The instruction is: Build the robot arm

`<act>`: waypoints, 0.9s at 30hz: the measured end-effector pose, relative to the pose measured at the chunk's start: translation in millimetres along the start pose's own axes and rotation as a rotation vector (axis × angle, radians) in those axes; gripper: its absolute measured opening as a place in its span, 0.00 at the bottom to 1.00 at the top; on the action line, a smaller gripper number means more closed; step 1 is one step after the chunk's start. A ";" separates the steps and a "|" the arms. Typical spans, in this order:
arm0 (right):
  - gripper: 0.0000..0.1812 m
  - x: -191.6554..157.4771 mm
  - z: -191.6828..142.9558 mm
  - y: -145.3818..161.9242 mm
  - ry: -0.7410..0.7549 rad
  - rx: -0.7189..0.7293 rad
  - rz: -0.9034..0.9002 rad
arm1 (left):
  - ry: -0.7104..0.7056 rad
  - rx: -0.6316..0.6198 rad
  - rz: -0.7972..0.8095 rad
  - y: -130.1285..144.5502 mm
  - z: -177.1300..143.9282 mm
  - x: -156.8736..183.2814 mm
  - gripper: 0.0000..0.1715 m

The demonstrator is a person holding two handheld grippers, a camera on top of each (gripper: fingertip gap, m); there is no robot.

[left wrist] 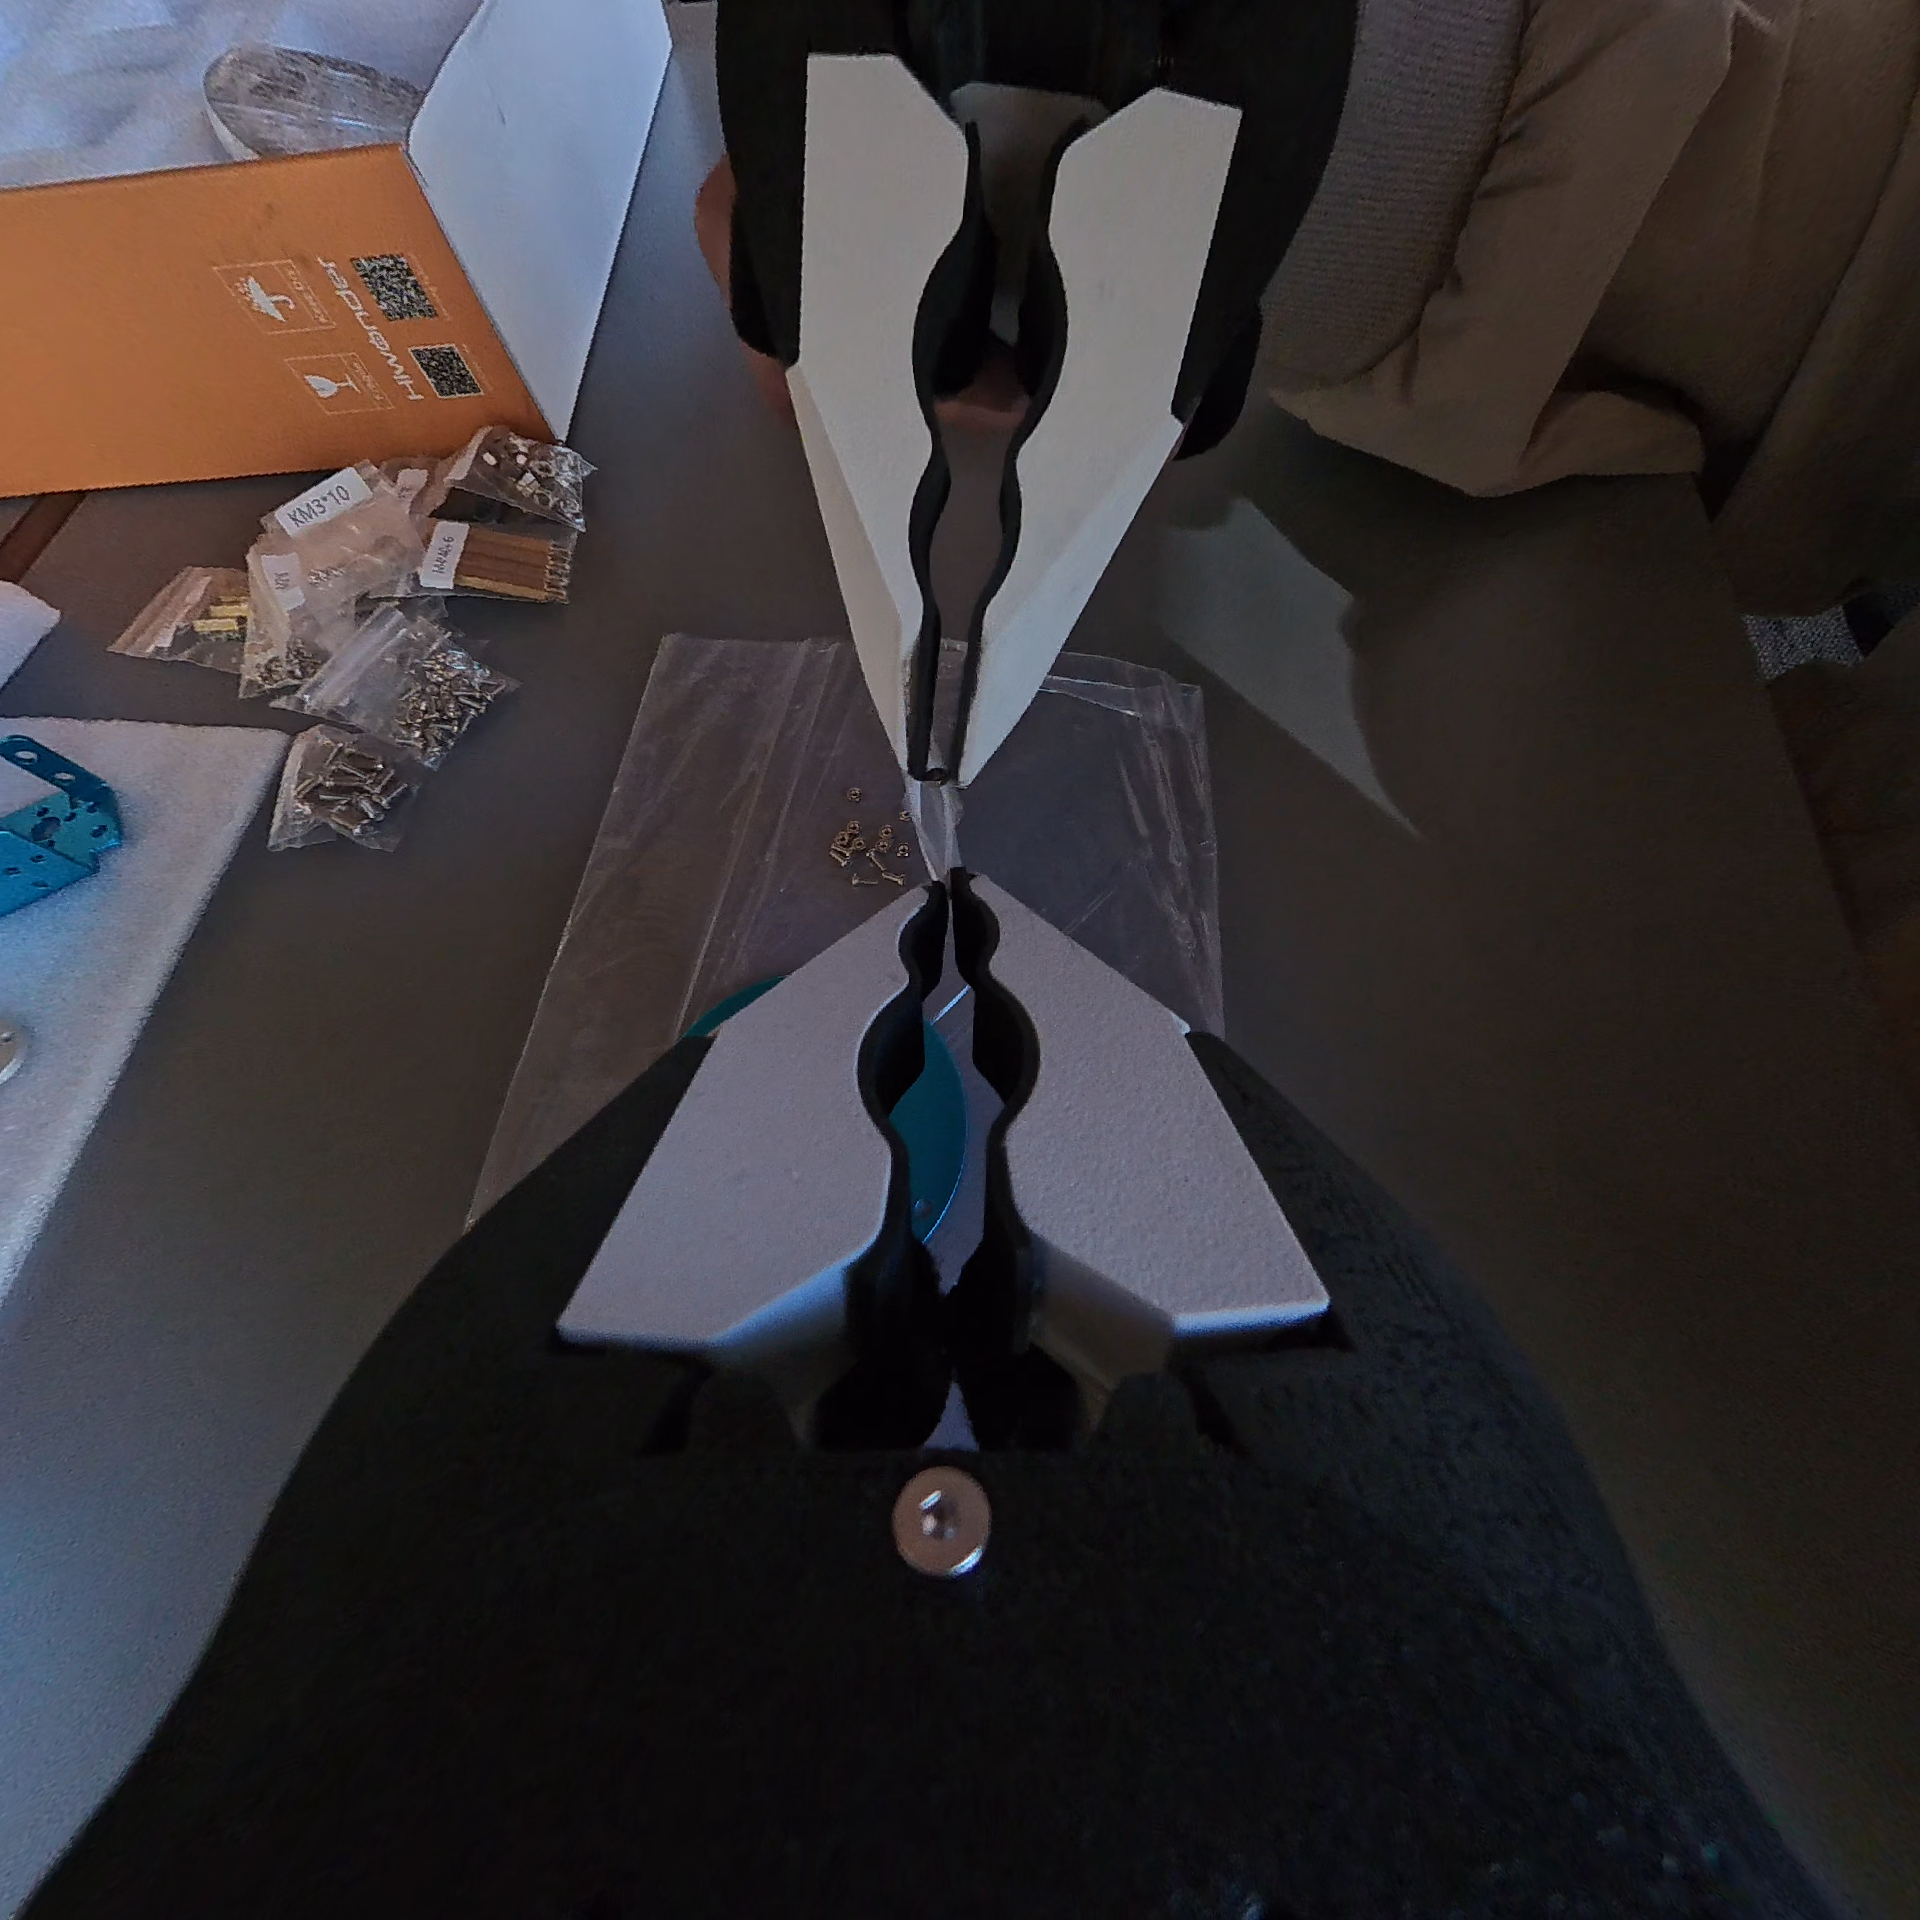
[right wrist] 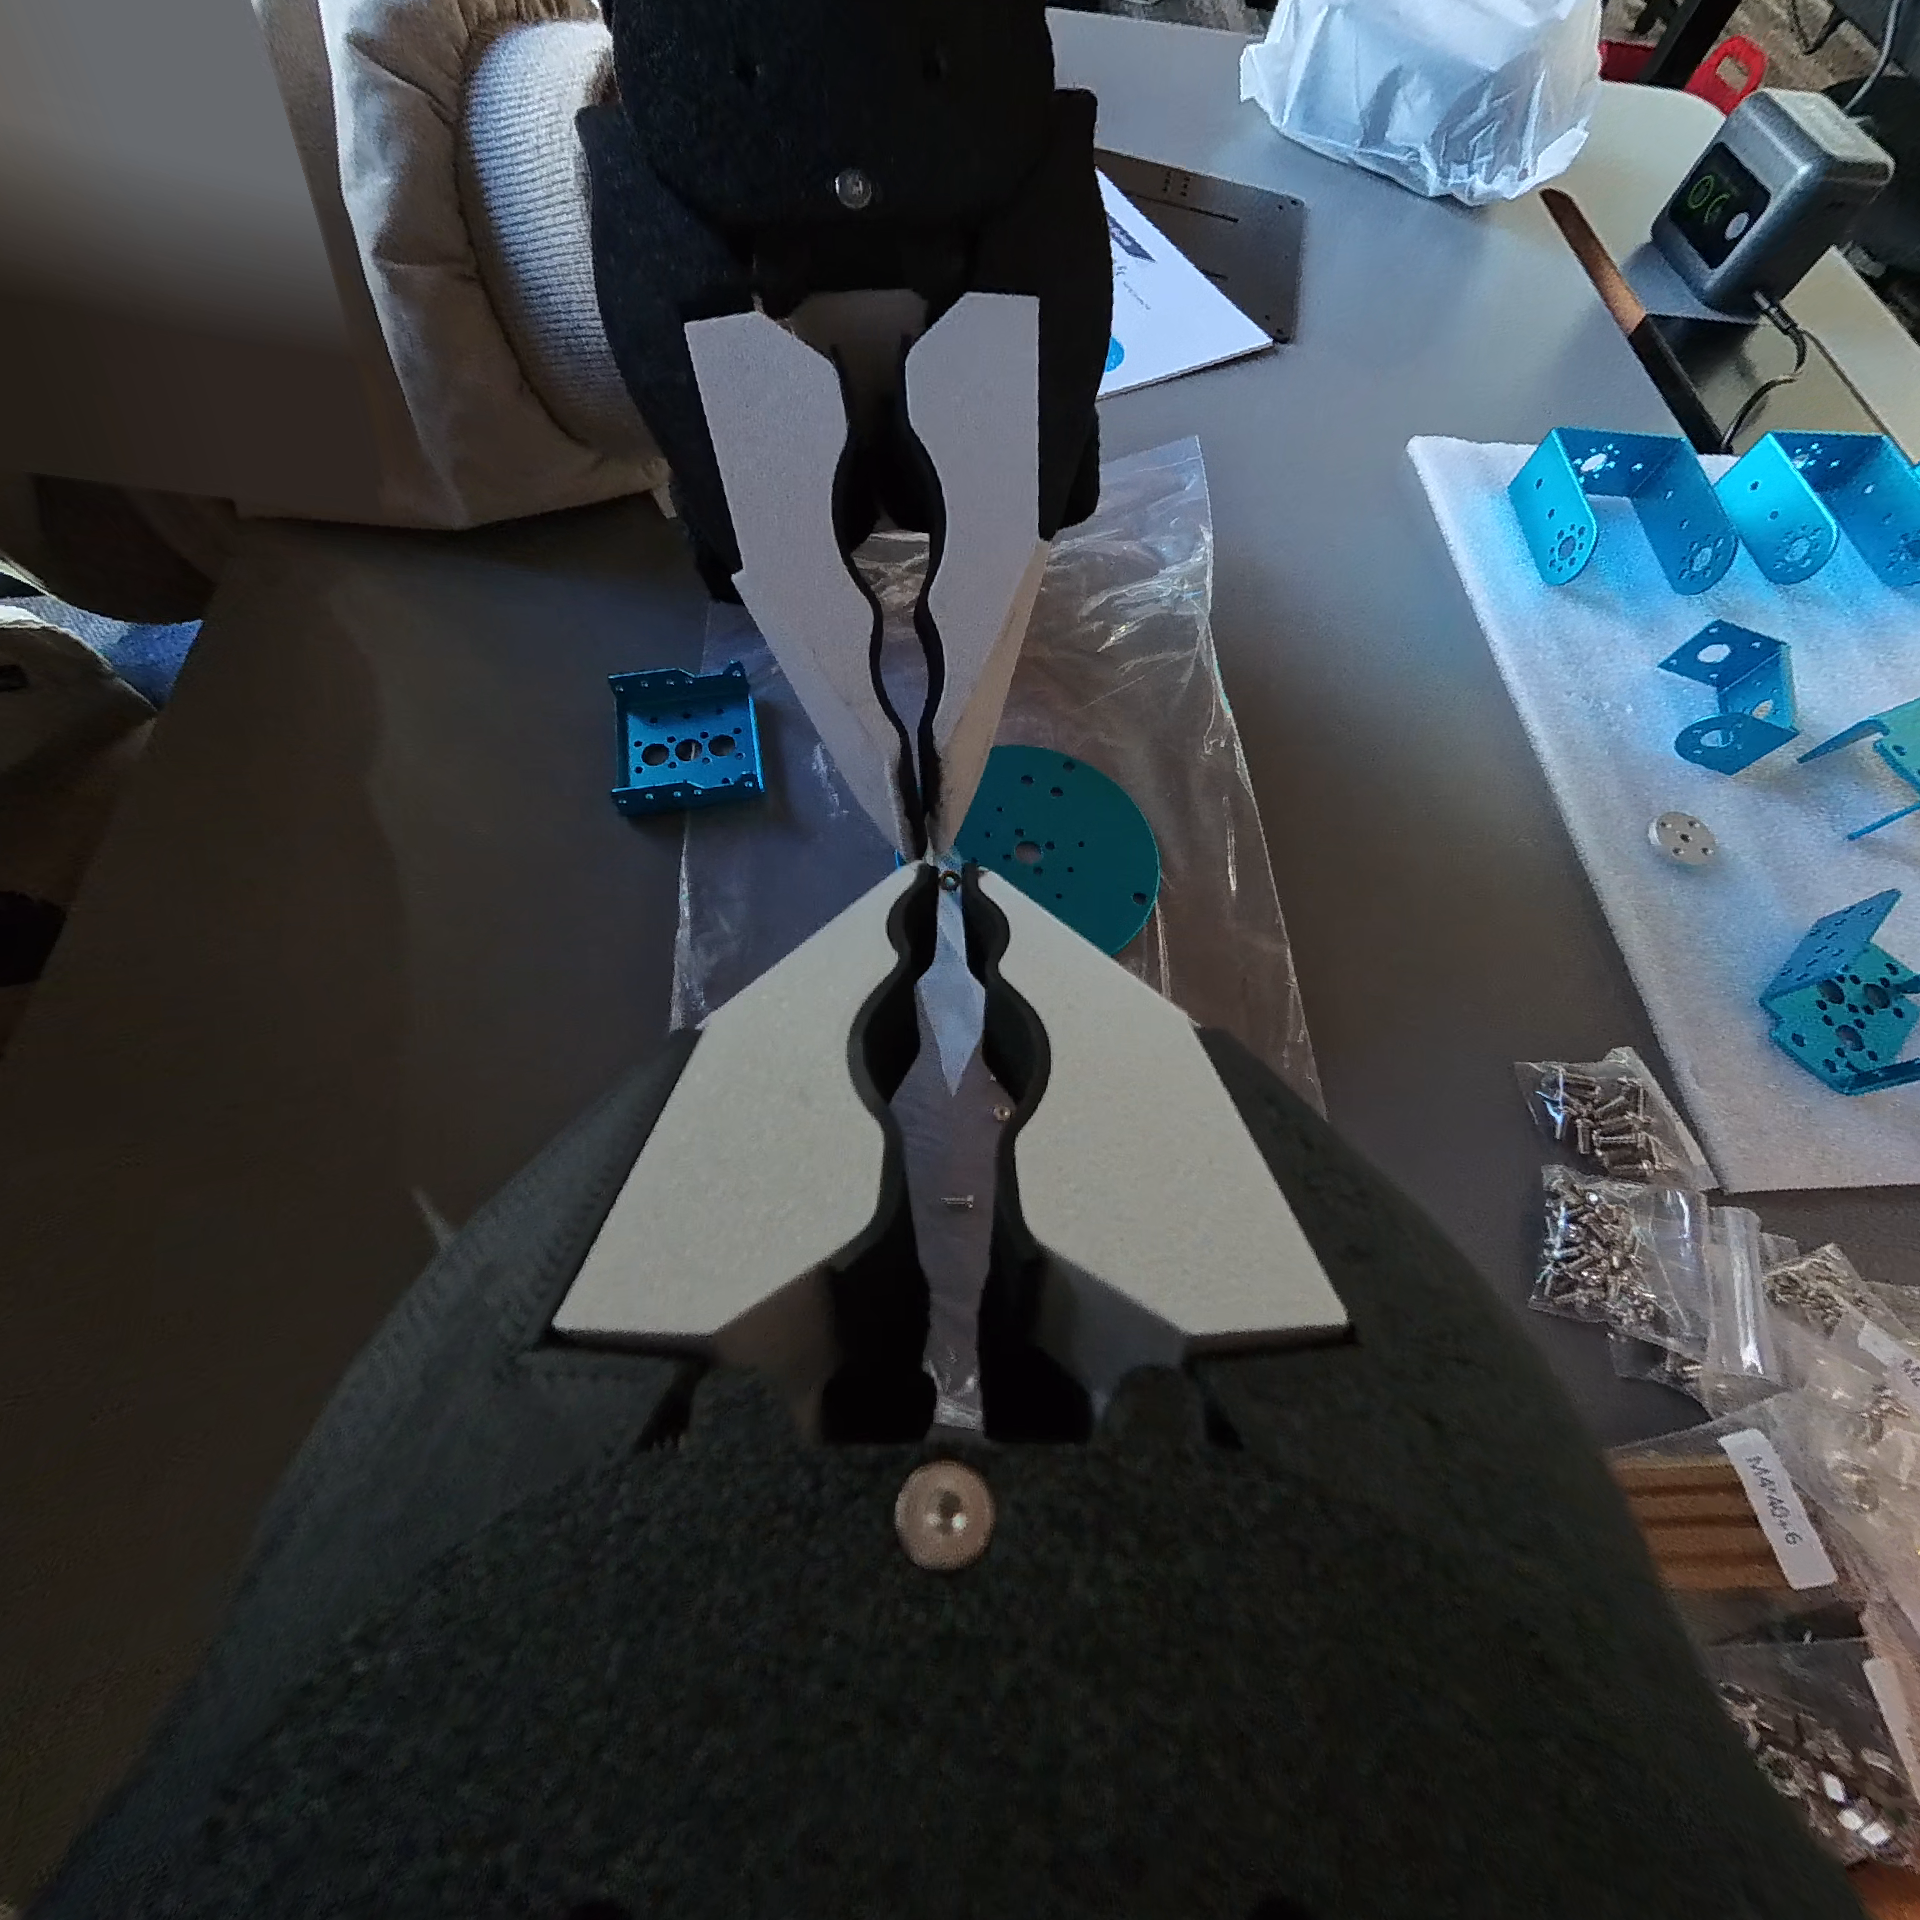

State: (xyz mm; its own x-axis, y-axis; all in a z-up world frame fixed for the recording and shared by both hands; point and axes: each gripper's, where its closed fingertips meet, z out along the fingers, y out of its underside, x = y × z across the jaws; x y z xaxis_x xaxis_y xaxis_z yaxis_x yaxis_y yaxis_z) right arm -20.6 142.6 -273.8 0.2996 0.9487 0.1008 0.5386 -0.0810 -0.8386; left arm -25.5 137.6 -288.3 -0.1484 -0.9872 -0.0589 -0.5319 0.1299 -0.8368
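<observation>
Left gripper (left wrist: 951,885) and right gripper (right wrist: 945,878) meet tip to tip, each with its 2 fingers pressed nearly together on opposite edges of a small clear bag (right wrist: 951,1023) that is stretched between them. Below both tools is a grey table (left wrist: 312,1039). A large clear plastic bag (left wrist: 727,831) lies flat on it directly under the tips. A teal disc with holes (right wrist: 1060,831) rests on that plastic, just right of the right gripper's tips and beneath the left gripper's fingers. A blue bracket (right wrist: 686,743) sits to the left of the right gripper's tips, apart from them. Loose screws (left wrist: 868,844) are scattered on the plastic just left of the left gripper's tips.

The pinch on the small bag looks thin, only at the very fingertips. A sideways tug could let the slick film slip out of 1 grip. Anything inside might then drop among the loose screws, which roll easily.
</observation>
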 end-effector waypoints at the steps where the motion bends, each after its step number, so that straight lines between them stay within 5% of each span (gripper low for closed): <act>1: 0.02 0.3 0.2 0.4 0.000 -0.001 0.003 | 0.000 0.001 0.000 -0.3 -0.1 0.0 0.00; 21: 0.03 16.8 -16.8 3.5 0.067 0.005 0.016 | -0.013 -0.009 0.000 2.6 -3.9 -4.2 0.00; 27: 0.07 34.9 -10.2 77.2 0.092 -0.279 0.083 | -0.041 0.009 -0.018 0.8 -15.3 -13.7 0.00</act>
State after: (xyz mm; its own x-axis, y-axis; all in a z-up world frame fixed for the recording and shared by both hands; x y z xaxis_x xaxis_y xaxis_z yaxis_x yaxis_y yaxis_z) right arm 39.4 166.4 -329.6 0.4146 0.9048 0.0971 0.7013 -0.2497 -0.6677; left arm -36.5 152.7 -279.9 -0.1045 -0.9923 -0.0664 -0.5269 0.1118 -0.8425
